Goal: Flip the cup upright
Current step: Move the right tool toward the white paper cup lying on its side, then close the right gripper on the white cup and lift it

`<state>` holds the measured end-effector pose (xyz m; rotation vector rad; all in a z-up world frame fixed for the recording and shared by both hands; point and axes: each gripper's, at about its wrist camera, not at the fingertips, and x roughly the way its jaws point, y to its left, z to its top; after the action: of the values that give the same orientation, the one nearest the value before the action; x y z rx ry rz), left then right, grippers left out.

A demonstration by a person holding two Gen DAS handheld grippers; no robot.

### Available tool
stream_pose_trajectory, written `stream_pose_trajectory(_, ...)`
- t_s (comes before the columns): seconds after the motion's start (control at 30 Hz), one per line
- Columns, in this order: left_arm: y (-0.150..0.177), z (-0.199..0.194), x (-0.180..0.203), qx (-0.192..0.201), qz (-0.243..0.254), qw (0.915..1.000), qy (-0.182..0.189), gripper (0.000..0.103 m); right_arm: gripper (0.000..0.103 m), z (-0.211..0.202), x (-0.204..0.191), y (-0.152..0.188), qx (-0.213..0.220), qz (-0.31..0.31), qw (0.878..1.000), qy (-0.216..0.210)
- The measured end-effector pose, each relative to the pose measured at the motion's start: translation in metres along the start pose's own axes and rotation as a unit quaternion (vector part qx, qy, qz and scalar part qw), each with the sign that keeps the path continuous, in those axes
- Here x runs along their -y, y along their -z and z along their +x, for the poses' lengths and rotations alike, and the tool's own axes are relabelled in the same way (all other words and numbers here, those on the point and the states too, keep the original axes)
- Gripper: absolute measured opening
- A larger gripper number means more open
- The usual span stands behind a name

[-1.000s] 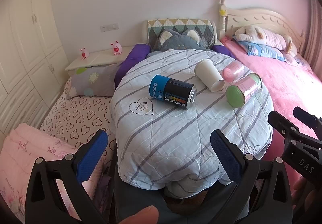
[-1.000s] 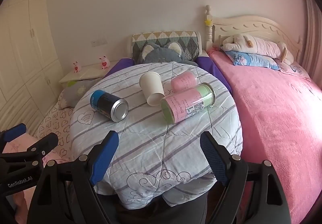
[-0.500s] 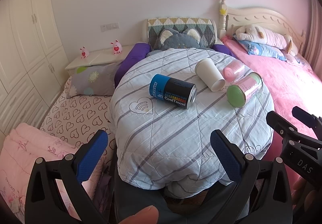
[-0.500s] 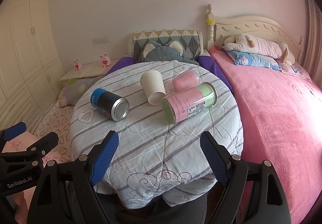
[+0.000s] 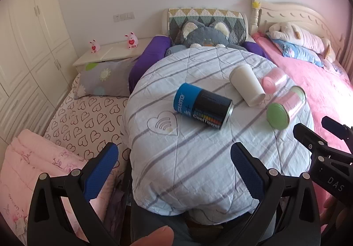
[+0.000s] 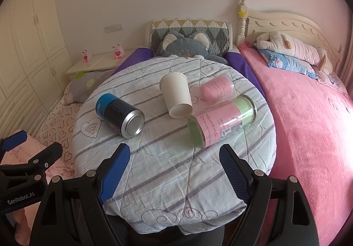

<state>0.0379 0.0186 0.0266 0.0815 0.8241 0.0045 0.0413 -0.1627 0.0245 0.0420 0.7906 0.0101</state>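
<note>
A white paper cup (image 6: 176,97) lies on its side on a round table covered with a striped quilt (image 6: 176,168); it also shows in the left wrist view (image 5: 247,87). A blue and black can (image 5: 203,109) (image 6: 119,114), a pink and green canister (image 6: 220,122) (image 5: 284,109) and a small pink container (image 6: 217,89) (image 5: 273,80) also lie on their sides around it. My left gripper (image 5: 174,171) is open and empty at the table's near edge. My right gripper (image 6: 174,171) is open and empty, short of the cup.
A pink bed (image 6: 308,124) with pillows and a plush toy lies to the right. A heart-print bed (image 5: 88,118) and white wardrobe (image 5: 26,36) are to the left. A grey plush cushion (image 6: 185,46) sits behind the table.
Both grippers have edged slightly forward toward the table. The objects have not moved.
</note>
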Motion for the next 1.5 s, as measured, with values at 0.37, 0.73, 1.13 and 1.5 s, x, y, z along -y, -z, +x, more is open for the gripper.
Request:
stream_pose_trajectory(0.37,-0.035,0.029,-0.005,-0.013,-0.004,0.9999,0.007,0.103,0.084,0.028,-0.006,-0.034,-0.016,-0.011,1.0,0.004)
stream_pose_trajectory(0.73,-0.079,0.081,-0.009,-0.021,-0.013,0.9996,0.01,0.103,0.084,0.113,-0.007,-0.095,-0.093,-0.048,0.994,0.005)
stream_pose_trajectory(1.13,-0.102,0.142,-0.023,-0.056,-0.036,0.9978,0.003,0.103,0.084,0.19,-0.011,-0.118,-0.17,-0.078,0.982,-0.002)
stream_pose_trajectory(1.5,-0.112,0.172,-0.023,-0.069,-0.032,0.9971,0.003,0.103,0.084,0.225,-0.007,-0.116,-0.205,-0.077,0.976,0.008)
